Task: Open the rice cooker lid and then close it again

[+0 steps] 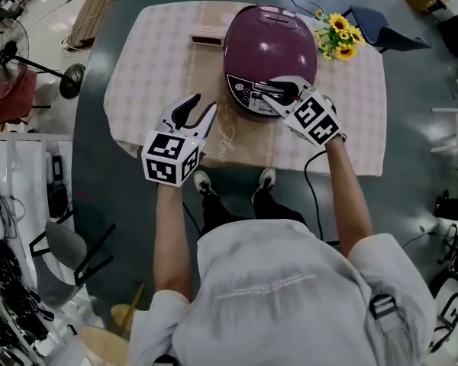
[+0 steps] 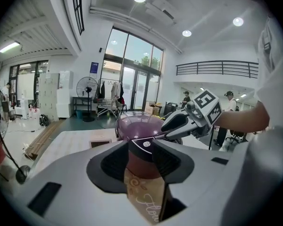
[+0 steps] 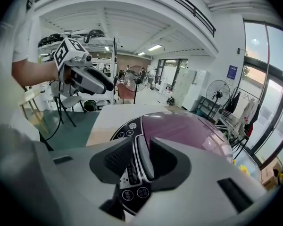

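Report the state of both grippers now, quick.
Left gripper: open, empty, above the table.
Right gripper: open, jaws straddling the silver lid latch of the rice cooker, not clamped on it.

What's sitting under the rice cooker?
A brown runner laid over a checked tablecloth. The patch directly beneath the rice cooker is covered by its body.

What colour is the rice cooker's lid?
The lid is shiny dark purple; the head view shows it best.
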`<state>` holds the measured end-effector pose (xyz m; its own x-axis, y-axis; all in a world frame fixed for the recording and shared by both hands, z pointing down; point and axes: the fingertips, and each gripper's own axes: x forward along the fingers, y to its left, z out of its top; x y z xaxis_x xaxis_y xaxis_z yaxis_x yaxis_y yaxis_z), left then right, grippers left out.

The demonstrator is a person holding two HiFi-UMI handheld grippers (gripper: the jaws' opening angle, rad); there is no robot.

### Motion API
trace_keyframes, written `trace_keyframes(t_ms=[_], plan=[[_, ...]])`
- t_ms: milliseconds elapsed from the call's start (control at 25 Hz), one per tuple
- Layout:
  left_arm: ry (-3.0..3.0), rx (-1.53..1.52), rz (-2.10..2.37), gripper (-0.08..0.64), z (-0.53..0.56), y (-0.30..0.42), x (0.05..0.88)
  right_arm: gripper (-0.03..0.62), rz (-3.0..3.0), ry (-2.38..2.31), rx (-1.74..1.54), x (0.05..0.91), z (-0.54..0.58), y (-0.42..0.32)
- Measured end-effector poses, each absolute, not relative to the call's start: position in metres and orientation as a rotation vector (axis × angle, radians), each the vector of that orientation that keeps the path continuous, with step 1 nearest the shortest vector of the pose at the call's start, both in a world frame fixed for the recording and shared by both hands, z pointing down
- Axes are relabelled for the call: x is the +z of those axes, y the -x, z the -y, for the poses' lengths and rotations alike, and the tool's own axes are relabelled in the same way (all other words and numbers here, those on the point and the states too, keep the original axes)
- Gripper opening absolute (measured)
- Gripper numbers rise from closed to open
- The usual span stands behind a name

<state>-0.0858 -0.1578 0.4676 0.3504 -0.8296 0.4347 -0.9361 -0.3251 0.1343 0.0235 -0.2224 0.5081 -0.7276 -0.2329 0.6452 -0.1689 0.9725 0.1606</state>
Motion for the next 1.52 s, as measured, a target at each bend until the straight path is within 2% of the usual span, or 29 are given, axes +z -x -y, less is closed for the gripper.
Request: trace_keyframes(t_ms=[600,1520], plan=[[-2.270,0.423,1.500,0.161,0.164,0.086,0.476,0.055,2.378,-0.253,-0.186,0.519,0.224,-0.022],[-2.276,0.426,1.442,0.161,0.159,0.080,0.485,0.054,2.362,-0.343,-0.216,0.522,0.224,-0.022]])
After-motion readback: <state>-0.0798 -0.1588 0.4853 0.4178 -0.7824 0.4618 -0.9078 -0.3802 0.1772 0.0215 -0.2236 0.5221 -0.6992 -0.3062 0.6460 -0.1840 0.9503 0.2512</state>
